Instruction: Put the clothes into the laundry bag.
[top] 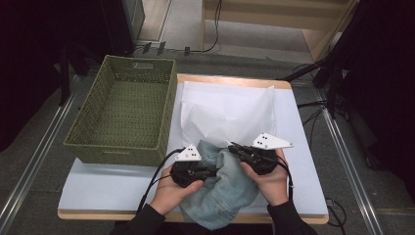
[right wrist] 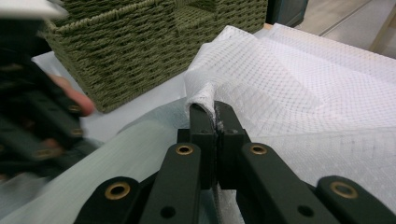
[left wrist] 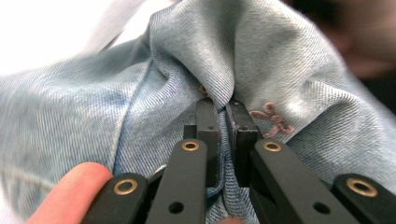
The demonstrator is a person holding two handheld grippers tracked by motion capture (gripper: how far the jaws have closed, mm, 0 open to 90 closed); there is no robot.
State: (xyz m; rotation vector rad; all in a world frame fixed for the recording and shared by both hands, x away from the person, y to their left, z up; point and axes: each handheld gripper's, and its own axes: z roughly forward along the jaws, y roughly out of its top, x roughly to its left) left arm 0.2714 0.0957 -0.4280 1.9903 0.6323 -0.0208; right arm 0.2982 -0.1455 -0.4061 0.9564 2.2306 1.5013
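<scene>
Dim room with a grey floor, cables trailing off behind a wooden table (top: 235,79) covered by a pale sheet. Standing at the table's far left: a green woven basket (top: 122,110), rectangular, coarse in weave, with nothing in it. Spread flat just beside it, a white mesh bag (top: 227,110), thin and crinkly, dotted with fine holes. Lying bunched at the near edge between both hands, part draped over the rim: a pair of faded blue jeans (top: 222,188), soft twill, thick at the seams, with a bit of pink stitching.

Left gripper (top: 211,171) pressed onto a raised fold of the denim, cloth squeezed between its jaws in the left gripper view. Right gripper (top: 234,148) clamped tight on a curled edge of the white mesh bag, a small roll of it caught at the jaw tips in the right gripper view.

Likely step: opening the bag and feeding the jeans in. Best done by lifting the mesh edge up and away to widen the mouth, keeping the pinch deep enough not to slip off such thin stuff, and pushing the denim in fold first, slowly, without snagging the mesh.
</scene>
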